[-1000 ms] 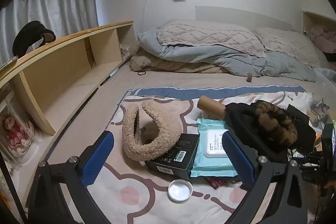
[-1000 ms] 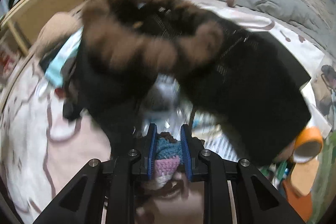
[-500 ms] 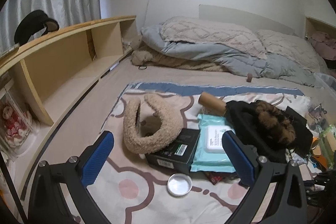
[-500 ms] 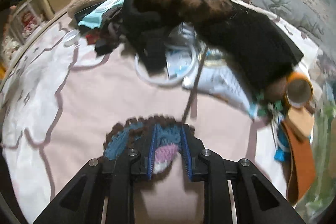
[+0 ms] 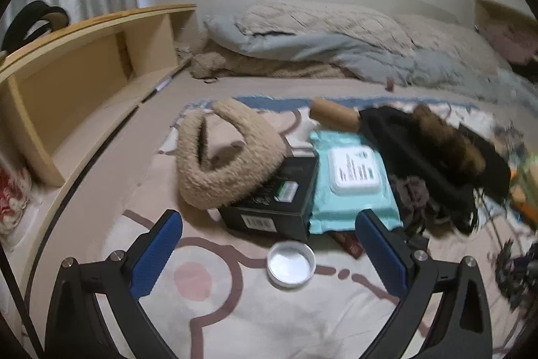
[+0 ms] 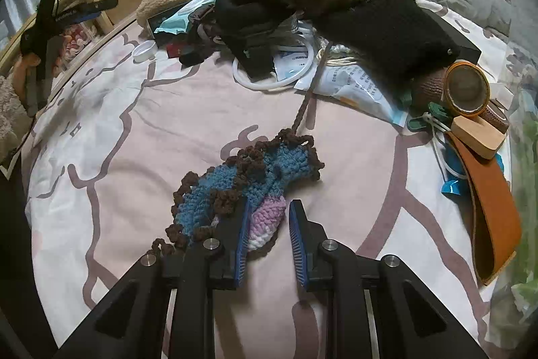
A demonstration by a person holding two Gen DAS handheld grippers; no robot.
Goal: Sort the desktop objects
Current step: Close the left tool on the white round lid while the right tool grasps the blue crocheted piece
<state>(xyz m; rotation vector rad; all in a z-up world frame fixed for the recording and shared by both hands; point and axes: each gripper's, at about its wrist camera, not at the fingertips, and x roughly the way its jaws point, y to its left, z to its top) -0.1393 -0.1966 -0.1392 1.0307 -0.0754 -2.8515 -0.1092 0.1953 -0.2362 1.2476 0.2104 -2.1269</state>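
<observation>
The right gripper (image 6: 267,236) has its blue-padded fingers clamped on the lilac end of a blue, brown-edged crocheted piece (image 6: 245,187) lying on the pink-patterned bed sheet (image 6: 101,130). The left gripper (image 5: 269,254) (fingers wide apart) hovers over a small white round lid (image 5: 291,263) beside a black box (image 5: 275,204).

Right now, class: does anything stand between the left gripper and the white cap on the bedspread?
Nothing visible does. The white cap lies on bare bedspread, in line with the gap between the open left gripper's fingers. The black box and wipes pack sit beyond it.
</observation>
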